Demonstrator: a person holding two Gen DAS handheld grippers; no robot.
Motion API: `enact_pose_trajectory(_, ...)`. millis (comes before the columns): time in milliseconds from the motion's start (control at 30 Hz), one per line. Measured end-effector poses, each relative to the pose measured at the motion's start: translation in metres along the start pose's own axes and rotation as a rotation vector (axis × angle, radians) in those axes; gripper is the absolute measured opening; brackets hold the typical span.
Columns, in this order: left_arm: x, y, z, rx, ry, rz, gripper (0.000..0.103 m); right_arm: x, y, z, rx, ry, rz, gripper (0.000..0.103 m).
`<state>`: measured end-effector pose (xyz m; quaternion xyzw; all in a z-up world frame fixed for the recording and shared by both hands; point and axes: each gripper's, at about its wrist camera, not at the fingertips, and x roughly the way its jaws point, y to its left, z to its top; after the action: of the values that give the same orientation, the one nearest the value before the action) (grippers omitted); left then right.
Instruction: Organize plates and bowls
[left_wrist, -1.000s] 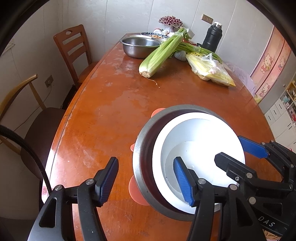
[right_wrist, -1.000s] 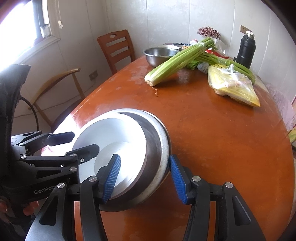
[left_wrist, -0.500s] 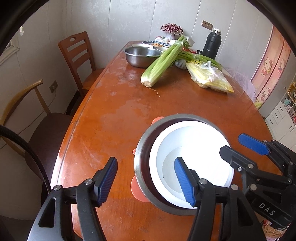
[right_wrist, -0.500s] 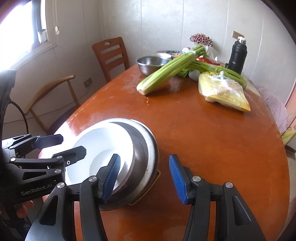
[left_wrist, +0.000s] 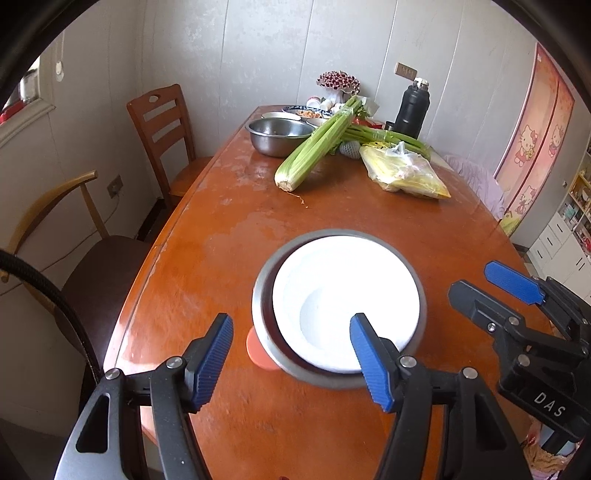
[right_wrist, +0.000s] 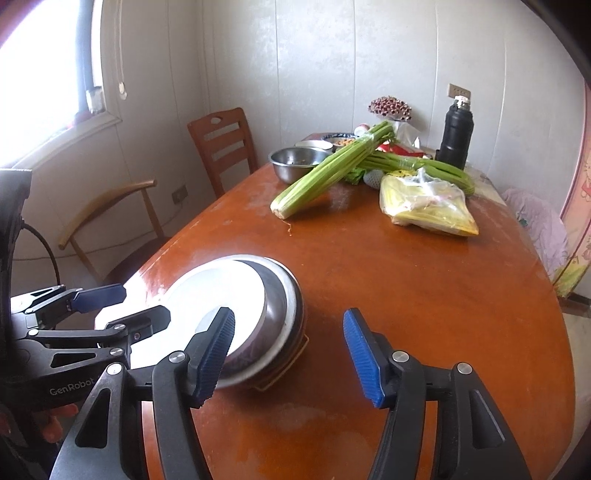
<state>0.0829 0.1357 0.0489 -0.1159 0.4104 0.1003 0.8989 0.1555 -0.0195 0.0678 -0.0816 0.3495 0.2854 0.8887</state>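
A white bowl (left_wrist: 343, 288) sits nested in a steel bowl (left_wrist: 262, 295), and this stack rests on an orange plate (left_wrist: 255, 347) near the front of the wooden table (left_wrist: 221, 229). My left gripper (left_wrist: 291, 358) hovers just short of the stack, its jaws opening with nothing pressed between the pads. The right gripper (right_wrist: 288, 354) hangs back at the stack's right side, jaws opening over bare table. Its left finger (right_wrist: 216, 350) overlaps the steel bowl (right_wrist: 280, 295) in the picture. Each view shows the other gripper beside the stack: right gripper (left_wrist: 491, 291), left gripper (right_wrist: 125, 308).
At the far end lie a second steel bowl (left_wrist: 279, 134), celery bunches (left_wrist: 317, 147), a yellow plastic bag (left_wrist: 406, 173) and a black flask (left_wrist: 412, 110). Two chairs (left_wrist: 162, 125) (left_wrist: 74, 221) stand along the table's left edge.
Both grippers have drawn back and risen from the stack. The right jaws, which straddled the steel bowl's rim, have widened and come off it. The left jaws have widened slightly.
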Motion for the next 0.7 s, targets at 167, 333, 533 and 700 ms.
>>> enact_pose_trajectory(167, -0.006, -0.008, -0.021, 0.003, 0.002, 0.016, 0.067, -0.016, 0.002, -0.019, -0.005, -0.006, 0.004, 0.065)
enact_pose_trajectory(333, -0.012, -0.013, -0.042, -0.009, -0.009, 0.032, 0.067, -0.025, 0.0, -0.041, -0.006, 0.004, 0.013, 0.066)
enact_pose_trajectory(533, -0.018, -0.019, -0.067, -0.015, -0.021, 0.04, 0.068, -0.031, -0.002, -0.067, 0.003, 0.01, 0.012, 0.066)
enact_pose_trajectory(700, -0.022, -0.023, -0.079, 0.002, -0.024, 0.049, 0.068, -0.034, -0.001, -0.081, 0.018, 0.009, 0.017, 0.066)
